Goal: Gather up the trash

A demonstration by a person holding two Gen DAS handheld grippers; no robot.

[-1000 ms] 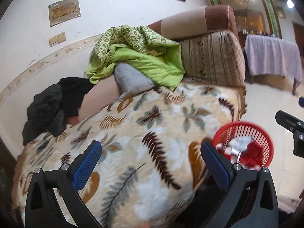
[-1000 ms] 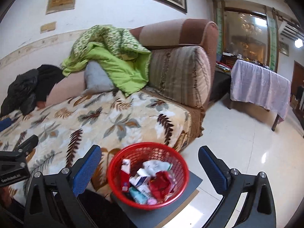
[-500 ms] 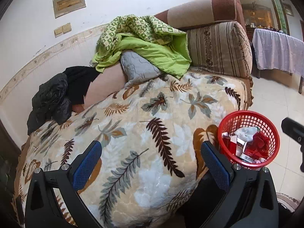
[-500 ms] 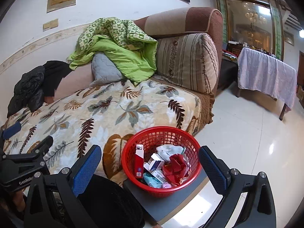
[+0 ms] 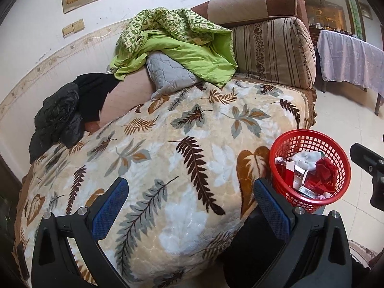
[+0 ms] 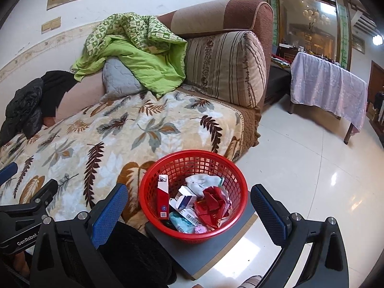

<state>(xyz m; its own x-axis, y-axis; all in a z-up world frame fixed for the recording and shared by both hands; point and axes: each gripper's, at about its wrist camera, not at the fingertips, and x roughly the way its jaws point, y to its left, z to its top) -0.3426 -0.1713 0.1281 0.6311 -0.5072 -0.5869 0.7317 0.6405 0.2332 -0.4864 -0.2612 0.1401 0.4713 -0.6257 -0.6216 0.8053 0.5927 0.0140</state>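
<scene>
Grippers wide open above filled basket

Left gripper (image 5: pixel 189 206) held level over leaf-print blanket (image 5: pixel 168 148), blue-padded fingers (image 5: pixel 109 207) spread wide, gripping nothing. Right gripper (image 6: pixel 188 212) poised just above red basket (image 6: pixel 192 163), jaws likewise spread wide and empty, straddling basket's near rim in the right wrist view. Left gripper's black body also showing at the left edge of that view.

Red plastic mesh basket standing on grey board (image 6: pixel 204 254) on pale tiled floor (image 6: pixel 312 180), just beside sofa's front edge. Holding a heap of trash: upright red-and-white carton (image 6: pixel 162 200), crumpled white tissue (image 6: pixel 202 183), crinkled red wrapper (image 6: pixel 212 206), small white boxes, pale blue packet (image 6: pixel 181 223). Green quilt (image 6: pixel 141 55) bunched against the sofa back.
</scene>
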